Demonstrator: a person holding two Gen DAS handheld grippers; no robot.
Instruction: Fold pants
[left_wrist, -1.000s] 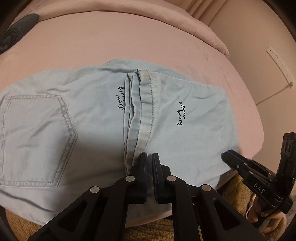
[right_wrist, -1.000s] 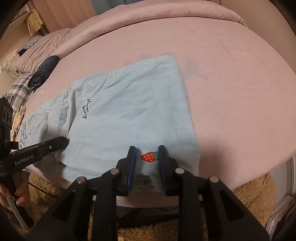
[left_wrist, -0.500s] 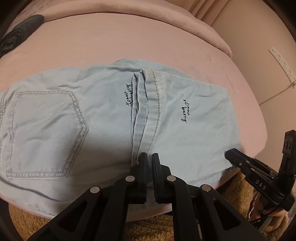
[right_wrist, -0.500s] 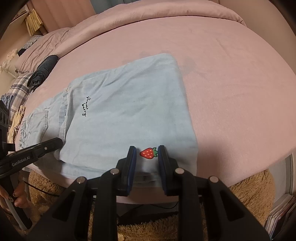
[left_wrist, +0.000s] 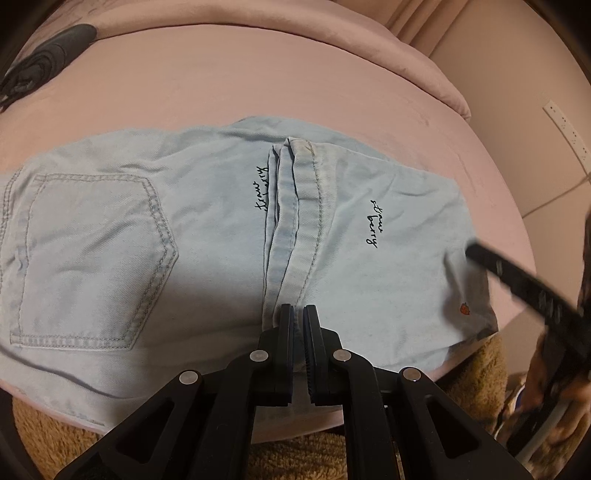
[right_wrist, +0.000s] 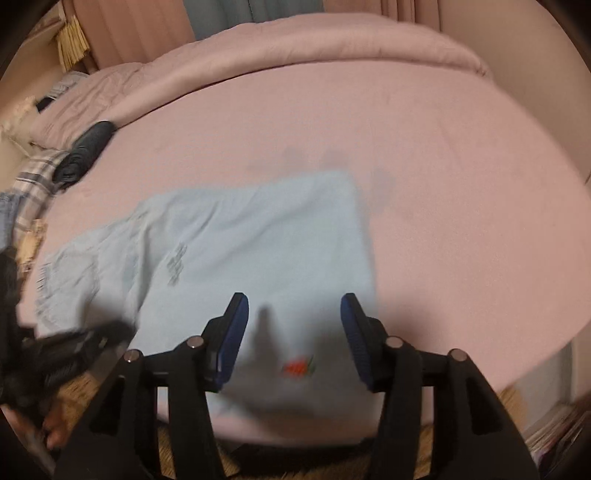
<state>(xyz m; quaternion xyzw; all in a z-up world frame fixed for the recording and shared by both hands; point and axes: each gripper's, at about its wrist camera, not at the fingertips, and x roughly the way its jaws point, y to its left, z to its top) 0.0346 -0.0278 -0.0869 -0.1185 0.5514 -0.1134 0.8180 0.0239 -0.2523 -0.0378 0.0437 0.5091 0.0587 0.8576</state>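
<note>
A rolled dark garment (left_wrist: 44, 59) lies far back on the pink bed (left_wrist: 258, 85), well apart from the light blue pants (left_wrist: 207, 229), with a brown rug (left_wrist: 295, 454) below the bed's near edge and nothing lying over the pants. The pants lie folded and flat at that near edge; the left gripper (left_wrist: 298, 314) has its jaws nearly together at the hem fold, though whether cloth is pinched I cannot tell. The right gripper (right_wrist: 293, 314) has just been opening its jaws, which now stand wide over the strawberry patch (right_wrist: 297, 367), pads off the cloth.
</note>
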